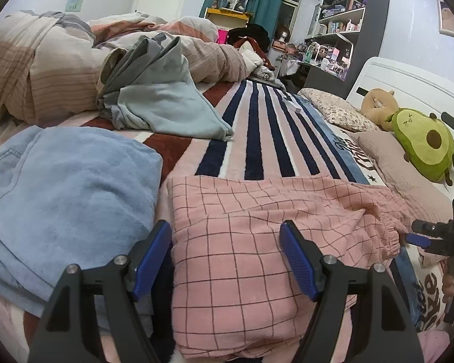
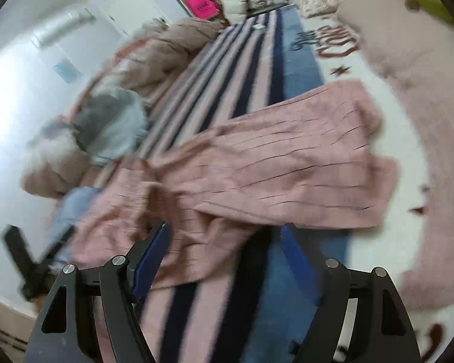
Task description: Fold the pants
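Note:
Pink checked pants (image 1: pixel 257 242) lie on the striped bedspread (image 1: pixel 257 127), their elastic waistband at the right. My left gripper (image 1: pixel 227 257) is open, with the folded edge of the pants between its blue pads. My right gripper (image 2: pixel 225 260) is open and empty just above the bed beside the pants (image 2: pixel 272 166); this view is blurred by motion. The right gripper's tip also shows in the left wrist view (image 1: pixel 420 236), next to the waistband.
Folded blue jeans (image 1: pixel 60 196) lie left of the pants. A grey-blue garment heap (image 1: pixel 160 96) and a rumpled duvet (image 1: pixel 45 69) lie behind. An avocado plush (image 1: pixel 423 142), pillows and the headboard stand at the right.

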The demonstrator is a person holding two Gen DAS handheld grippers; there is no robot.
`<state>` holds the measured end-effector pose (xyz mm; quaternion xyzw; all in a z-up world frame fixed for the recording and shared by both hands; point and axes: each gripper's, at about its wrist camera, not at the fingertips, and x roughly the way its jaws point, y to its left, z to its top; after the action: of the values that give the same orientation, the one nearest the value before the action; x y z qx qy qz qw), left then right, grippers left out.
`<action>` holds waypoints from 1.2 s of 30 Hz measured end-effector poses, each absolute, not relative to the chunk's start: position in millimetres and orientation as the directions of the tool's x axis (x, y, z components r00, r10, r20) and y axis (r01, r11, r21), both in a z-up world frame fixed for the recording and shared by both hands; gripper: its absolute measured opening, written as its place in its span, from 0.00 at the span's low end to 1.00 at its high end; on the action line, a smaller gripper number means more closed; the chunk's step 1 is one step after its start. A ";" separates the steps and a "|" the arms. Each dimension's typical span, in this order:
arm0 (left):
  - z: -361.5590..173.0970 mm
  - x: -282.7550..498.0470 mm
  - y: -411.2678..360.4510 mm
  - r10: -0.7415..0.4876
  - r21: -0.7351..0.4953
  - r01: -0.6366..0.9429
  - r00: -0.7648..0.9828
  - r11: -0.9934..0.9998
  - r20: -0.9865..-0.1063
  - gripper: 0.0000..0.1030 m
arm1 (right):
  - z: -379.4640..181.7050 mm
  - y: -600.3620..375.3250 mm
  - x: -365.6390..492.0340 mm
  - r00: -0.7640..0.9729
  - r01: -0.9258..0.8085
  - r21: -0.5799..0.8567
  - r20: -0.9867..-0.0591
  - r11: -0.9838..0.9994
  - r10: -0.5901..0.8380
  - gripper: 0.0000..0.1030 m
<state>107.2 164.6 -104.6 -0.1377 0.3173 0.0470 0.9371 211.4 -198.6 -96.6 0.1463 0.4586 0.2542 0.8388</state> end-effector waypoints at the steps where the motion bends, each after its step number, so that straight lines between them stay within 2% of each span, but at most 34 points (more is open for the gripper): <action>1: -105.1 108.1 164.1 0.004 -0.223 -0.177 0.792 0.959 -0.611 0.69 | -98.9 -193.8 213.1 0.440 -0.297 0.483 -0.696 0.823 0.567 0.70; 3: -106.0 109.2 163.2 0.008 -0.216 -0.178 0.788 0.960 -0.616 0.69 | -105.2 -182.6 220.1 0.413 -0.297 0.453 -0.733 0.841 0.540 0.70; 6: -106.1 109.7 163.5 0.006 -0.217 -0.177 0.789 0.960 -0.615 0.69 | -123.9 -177.9 234.7 0.346 -0.239 0.491 -0.763 0.838 0.546 0.70; 9: -106.3 109.4 163.2 0.011 -0.214 -0.180 0.789 0.960 -0.614 0.69 | -127.6 -181.4 241.6 0.421 -0.185 0.471 -0.755 0.862 0.503 0.83; 12: -106.9 109.8 163.7 0.017 -0.208 -0.183 0.788 0.961 -0.616 0.69 | -126.2 -182.0 250.7 0.501 -0.139 0.396 -0.762 0.908 0.409 0.83; 13: -107.1 110.2 164.0 0.016 -0.209 -0.183 0.787 0.961 -0.617 0.69 | -125.4 -179.7 253.7 0.520 -0.148 0.359 -0.764 0.922 0.381 0.75; 14: -107.5 110.8 164.2 0.014 -0.211 -0.183 0.786 0.960 -0.618 0.69 | -123.7 -178.3 255.0 0.531 -0.156 0.325 -0.769 0.933 0.356 0.45; 15: -107.4 110.5 164.8 0.013 -0.212 -0.183 0.785 0.960 -0.619 0.69 | -124.0 -176.0 256.4 0.546 -0.165 0.265 -0.778 0.950 0.312 0.33; 16: -107.5 110.9 164.8 0.012 -0.213 -0.183 0.785 0.960 -0.619 0.69 | -125.4 -174.7 257.6 0.551 -0.181 0.213 -0.787 0.960 0.278 0.30; 18: -107.4 110.6 164.9 0.012 -0.213 -0.182 0.786 0.960 -0.619 0.69 | -128.0 -180.0 256.1 0.545 -0.213 0.203 -0.787 0.956 0.289 0.26; 19: -107.5 110.6 164.7 0.013 -0.212 -0.183 0.785 0.960 -0.619 0.69 | -128.5 -185.1 255.1 0.543 -0.216 0.204 -0.788 0.955 0.291 0.21; 22: -108.3 111.0 163.1 0.015 -0.204 -0.181 0.783 0.962 -0.622 0.69 | -121.8 -204.3 249.5 0.575 -0.168 0.194 -0.777 0.966 0.256 0.20; 24: -108.4 110.9 161.8 0.016 -0.202 -0.180 0.783 0.963 -0.622 0.69 | -113.4 -225.1 246.2 0.623 -0.105 0.155 -0.760 0.982 0.186 0.25; 25: -108.5 110.9 161.6 0.015 -0.203 -0.180 0.783 0.962 -0.622 0.69 | -113.1 -236.3 246.8 0.624 -0.085 0.205 -0.752 0.975 0.212 0.32; 26: -108.6 110.9 161.5 0.016 -0.203 -0.181 0.783 0.962 -0.622 0.69 | -113.5 -243.6 248.2 0.612 -0.085 0.268 -0.746 0.960 0.262 0.44; 28: -108.7 110.6 160.6 0.018 -0.203 -0.185 0.782 0.962 -0.624 0.69 | -120.6 -256.4 253.8 0.535 -0.127 0.497 -0.695 0.859 0.481 0.60; 29: -108.8 110.2 159.8 0.020 -0.202 -0.187 0.781 0.961 -0.624 0.69 | -121.9 -256.3 255.3 0.521 -0.135 0.525 -0.683 0.840 0.511 0.65; 32: -108.2 109.8 158.2 0.026 -0.199 -0.191 0.781 0.961 -0.624 0.69 | -126.7 -241.9 259.2 0.509 -0.149 0.483 -0.711 0.863 0.485 0.71; 36: -108.3 111.9 158.6 0.034 -0.189 -0.195 0.779 0.962 -0.627 0.69 | -130.9 -230.6 276.6 0.564 -0.114 0.471 -0.694 0.875 0.447 0.70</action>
<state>111.9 158.6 -108.3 -0.1225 0.3270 0.0612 0.9350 276.6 -230.6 -130.9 0.1902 0.4376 0.1625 0.8637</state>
